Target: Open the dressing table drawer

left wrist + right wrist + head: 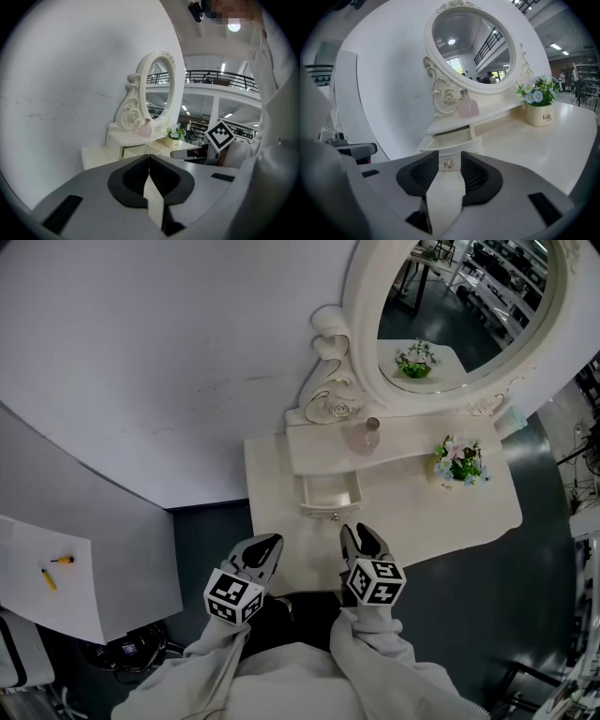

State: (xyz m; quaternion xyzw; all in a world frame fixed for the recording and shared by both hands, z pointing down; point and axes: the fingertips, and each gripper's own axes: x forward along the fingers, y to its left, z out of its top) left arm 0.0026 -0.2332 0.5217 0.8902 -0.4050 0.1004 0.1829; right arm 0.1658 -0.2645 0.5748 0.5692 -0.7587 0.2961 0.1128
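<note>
The white dressing table (422,512) stands against the wall, and its small drawer (330,493) is pulled out from under the shelf. The drawer's metal knob (449,163) shows in line with the gap of my right gripper (450,158), a little beyond the tips and untouched. That right gripper (362,534) is open and empty, hovering just in front of the drawer (452,138). My left gripper (268,546) hangs to the left of it, off the table's front edge. The left gripper (148,157) has its jaws shut on nothing.
An oval mirror (459,315) rises at the back. On the shelf stand a pink bottle (364,439) and a glass dish (337,411); a flower pot (459,463) sits on the tabletop at right. A white side table (56,596) with yellow items is far left.
</note>
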